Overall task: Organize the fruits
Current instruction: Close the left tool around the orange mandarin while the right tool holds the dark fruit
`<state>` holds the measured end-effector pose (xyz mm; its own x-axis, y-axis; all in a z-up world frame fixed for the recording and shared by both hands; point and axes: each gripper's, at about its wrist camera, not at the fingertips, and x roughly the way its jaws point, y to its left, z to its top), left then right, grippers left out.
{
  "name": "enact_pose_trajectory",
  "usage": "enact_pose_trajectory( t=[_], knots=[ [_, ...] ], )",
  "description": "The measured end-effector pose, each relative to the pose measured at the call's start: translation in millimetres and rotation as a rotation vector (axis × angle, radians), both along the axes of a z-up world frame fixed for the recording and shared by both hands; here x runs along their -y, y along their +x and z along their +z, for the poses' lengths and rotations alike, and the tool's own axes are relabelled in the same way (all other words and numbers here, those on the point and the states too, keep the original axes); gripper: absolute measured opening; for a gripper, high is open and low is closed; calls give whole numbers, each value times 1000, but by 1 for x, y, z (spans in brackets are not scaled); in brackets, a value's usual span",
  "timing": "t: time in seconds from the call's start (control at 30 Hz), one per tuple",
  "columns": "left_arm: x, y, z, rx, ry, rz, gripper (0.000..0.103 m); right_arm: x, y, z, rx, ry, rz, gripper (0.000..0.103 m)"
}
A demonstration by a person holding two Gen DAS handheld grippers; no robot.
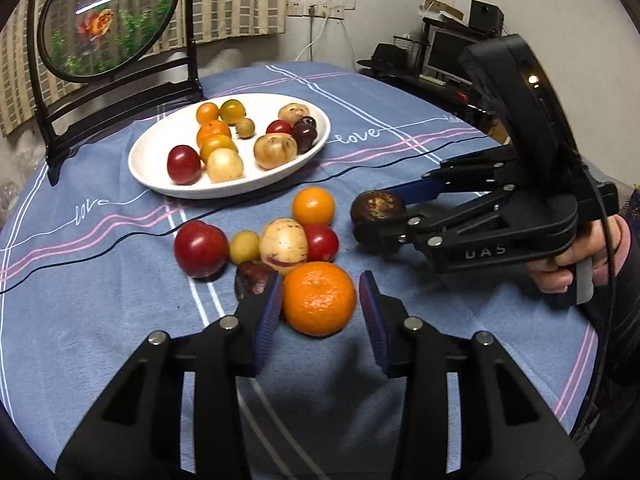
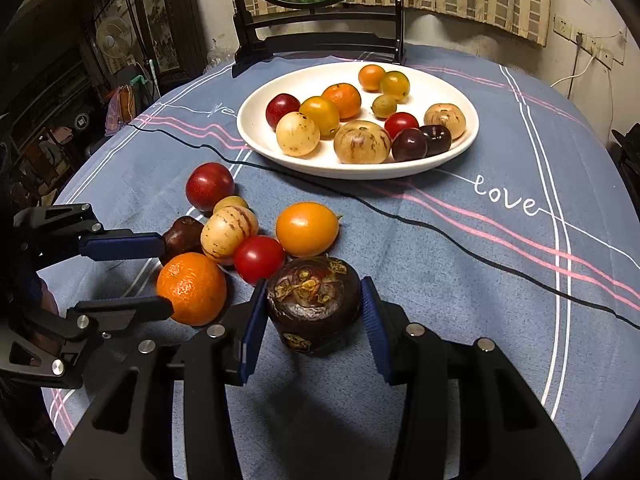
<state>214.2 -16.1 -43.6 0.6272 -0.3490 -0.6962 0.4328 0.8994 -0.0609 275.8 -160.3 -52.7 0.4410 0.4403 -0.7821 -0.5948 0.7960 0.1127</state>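
Toward the near edge of the table [image 2: 480, 320], the left gripper [image 1: 320, 300] is being held around an orange [image 1: 319, 308]. Its jaws are standing spread: one pad is touching the peel, while the other is being kept just clear of it, so nothing is being pinched yet. Beside it, the right gripper [image 2: 314, 308] is being pressed onto a dark round fruit [image 2: 314, 300], which is being pinched between both pads. The white plate [image 2: 360, 174], already partly filled, is lying toward the far edge, and the loose heap is lying between the plate and the near edge.

Several risks are being judged from here. The orange is being touched on one side only, so it is likely to be pushed sideways and rolled out of the jaws if the closing is uneven. The finger on the heap side is being crowded by a small plum [image 1: 252, 278], and the striped fruit [image 1: 283, 246] and cherry tomato [image 2: 258, 258] are touching the orange or lying just beside it. Any of them could be nudged and sent rolling toward the table's edge. The two grippers are being worked near each other, so a collision is possible if both are lifted together. A black cable [image 2: 440, 236] is lying across the cloth before the plate and could be snagged by a low carry.
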Motion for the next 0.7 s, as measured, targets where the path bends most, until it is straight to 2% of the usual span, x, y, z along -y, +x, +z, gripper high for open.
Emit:
enact_pose_trajectory(
  t=[0.17,0.27,0.4,0.57,0.7],
  knots=[
    [5,2,-8,-13,55,5,43,1,0,0,0,-2,-1,46],
    [10,3,-13,-14,100,12,60,1,0,1,5,-3,-2,46],
    [14,6,-18,-39,118,5,59,1,1,2,8,-1,-5,46],
    [13,10,-21,-64,107,20,48,2,-1,3,14,1,-5,46],
    [12,11,-21,-68,94,19,47,2,-1,3,14,-2,-7,46]
  ],
)
